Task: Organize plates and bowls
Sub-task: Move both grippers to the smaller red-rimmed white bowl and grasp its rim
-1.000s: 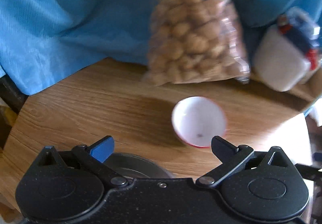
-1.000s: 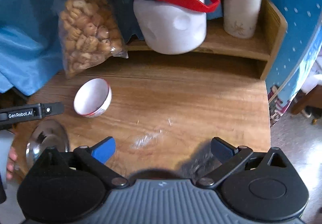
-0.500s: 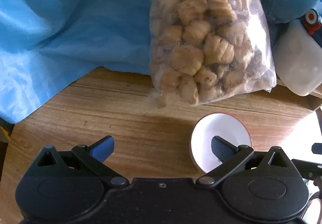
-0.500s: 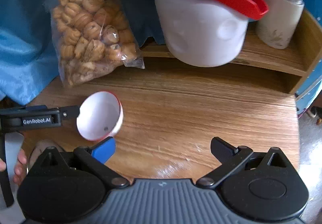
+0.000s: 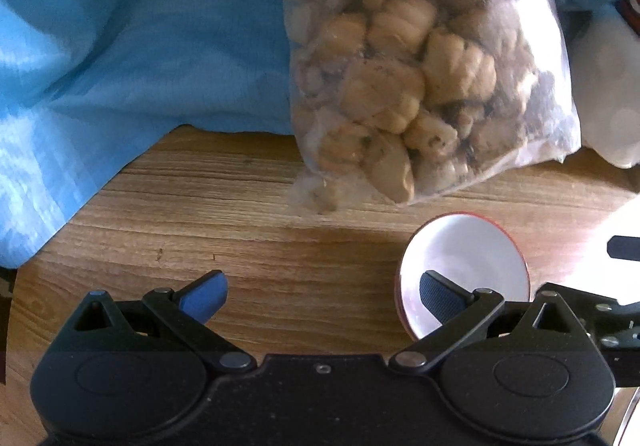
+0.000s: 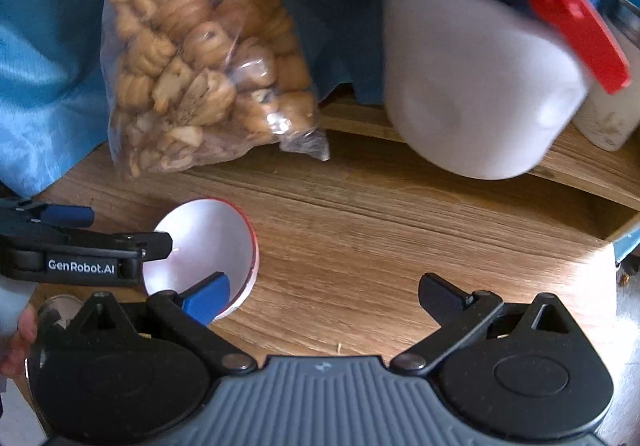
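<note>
Item in hand: one small white bowl (image 6: 204,246) with a red rim, resting tilted on the wooden table (image 6: 380,246), near the left side, just in front of the clear bag of biscuits (image 6: 200,53). My left tongs (image 5: 320,286) are spread wide, holding nothing; the right-hand finger (image 5: 438,296) reaches over the bowl's rim into its hollow, the other stands over bare wood. My right tongs (image 6: 324,292) are likewise spread and empty, the blue finger (image 6: 210,296) over the bowl's near edge. Far right: a white jug (image 6: 472,85) with a red handle on a low shelf. Step, as I judge it: taking hold of the bowl. Next, I reckon: bring the left tongs across so the rim sits between both fingers, then close gently; the tilt could let it slip.
</note>
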{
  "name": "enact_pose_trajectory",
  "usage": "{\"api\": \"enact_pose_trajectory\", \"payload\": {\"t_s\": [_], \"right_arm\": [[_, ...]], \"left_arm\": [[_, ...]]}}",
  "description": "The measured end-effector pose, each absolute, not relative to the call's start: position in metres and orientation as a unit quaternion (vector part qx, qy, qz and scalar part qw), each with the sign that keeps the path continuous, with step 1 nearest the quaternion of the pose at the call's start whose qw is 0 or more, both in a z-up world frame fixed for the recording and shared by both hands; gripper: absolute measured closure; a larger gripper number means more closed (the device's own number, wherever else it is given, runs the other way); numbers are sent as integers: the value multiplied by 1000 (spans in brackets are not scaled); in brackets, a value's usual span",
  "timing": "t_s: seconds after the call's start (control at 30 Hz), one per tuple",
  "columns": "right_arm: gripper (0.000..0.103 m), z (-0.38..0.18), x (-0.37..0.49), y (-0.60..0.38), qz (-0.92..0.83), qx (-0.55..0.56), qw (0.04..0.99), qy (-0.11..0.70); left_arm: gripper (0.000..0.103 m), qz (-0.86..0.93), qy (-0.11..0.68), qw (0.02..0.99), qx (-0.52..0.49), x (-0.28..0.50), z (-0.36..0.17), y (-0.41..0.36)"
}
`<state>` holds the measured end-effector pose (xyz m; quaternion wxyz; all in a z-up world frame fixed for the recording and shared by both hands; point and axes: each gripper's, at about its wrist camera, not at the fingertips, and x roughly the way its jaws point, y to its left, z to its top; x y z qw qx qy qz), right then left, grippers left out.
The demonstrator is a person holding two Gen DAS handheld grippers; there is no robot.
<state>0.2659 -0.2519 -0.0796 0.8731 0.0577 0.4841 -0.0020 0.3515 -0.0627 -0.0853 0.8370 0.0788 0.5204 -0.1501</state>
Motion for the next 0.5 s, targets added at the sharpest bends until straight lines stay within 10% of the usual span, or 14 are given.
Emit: {"api": "enact_pose_trajectory", "payload": {"t_s": [0.5], "right_arm": [[29,-96,277,-228,22,40,872,487]], "left_arm": [[15,-154,527,831,90,345,-88,-74]]}}
